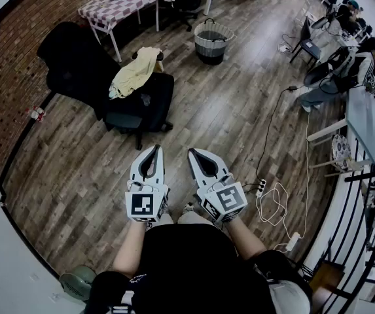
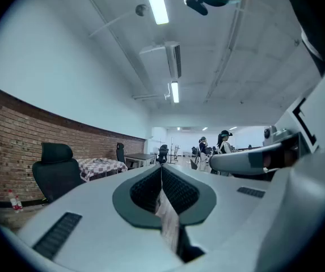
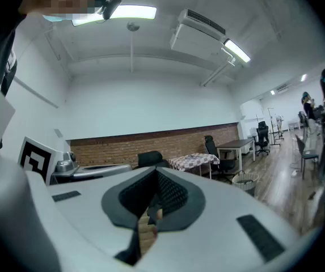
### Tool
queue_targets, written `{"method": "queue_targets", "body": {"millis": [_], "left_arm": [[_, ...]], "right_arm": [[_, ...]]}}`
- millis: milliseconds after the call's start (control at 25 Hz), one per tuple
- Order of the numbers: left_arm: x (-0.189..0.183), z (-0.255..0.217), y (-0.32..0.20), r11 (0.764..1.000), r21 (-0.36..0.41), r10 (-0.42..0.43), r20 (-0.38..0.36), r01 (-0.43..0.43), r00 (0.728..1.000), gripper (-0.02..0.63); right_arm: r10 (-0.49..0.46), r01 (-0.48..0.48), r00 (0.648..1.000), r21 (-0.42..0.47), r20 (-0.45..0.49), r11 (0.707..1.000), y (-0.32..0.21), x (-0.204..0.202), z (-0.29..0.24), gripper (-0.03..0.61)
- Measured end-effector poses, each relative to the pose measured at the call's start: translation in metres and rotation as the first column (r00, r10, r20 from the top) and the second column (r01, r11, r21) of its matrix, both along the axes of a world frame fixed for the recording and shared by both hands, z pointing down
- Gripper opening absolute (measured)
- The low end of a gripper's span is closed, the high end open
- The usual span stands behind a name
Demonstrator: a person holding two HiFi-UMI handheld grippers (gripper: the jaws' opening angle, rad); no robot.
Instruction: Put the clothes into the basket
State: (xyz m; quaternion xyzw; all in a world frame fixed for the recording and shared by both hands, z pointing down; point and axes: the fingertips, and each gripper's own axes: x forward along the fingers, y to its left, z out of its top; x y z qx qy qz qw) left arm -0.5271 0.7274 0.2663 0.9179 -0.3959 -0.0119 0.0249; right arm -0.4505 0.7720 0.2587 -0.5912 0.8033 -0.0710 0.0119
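Pointing level (closed): left claw (image 1: pixel 156 147) | right claw (image 1: pixel 191 151) | clothes (image 1: pixel 135 70) on chair (image 1: pixel 142 108)

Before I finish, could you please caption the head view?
Left gripper and right gripper, shut, face a yellow garment on a chair; basket beyond.

My left gripper (image 1: pixel 153 149) and right gripper (image 1: pixel 192 153) have smooth, matt white plastic shells; the pads (image 2: pixel 179 188) inside are dark and finely ribbed. The floor (image 1: pixel 226 110) is wood plank with a dull sheen, the wall (image 1: pixel 17 64) rough brick. The basket (image 1: pixel 203 44) looks woven; the yellow garment (image 1: pixel 135 70) is soft, crumpled cloth. The chair (image 1: pixel 76 64) under it is matt black.
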Motion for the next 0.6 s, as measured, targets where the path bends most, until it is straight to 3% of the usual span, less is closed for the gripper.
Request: {"method": "queue_targets", "body": {"millis": [600], "left_arm": [[0.04, 0.0, 0.033, 1.0, 0.027, -0.015, 0.026, 0.015, 1.0, 0.014]], "right_arm": [[-0.02, 0.02, 1.0, 0.042, -0.011, 0.999, 0.031, 0.043, -0.008, 0.008]]}}
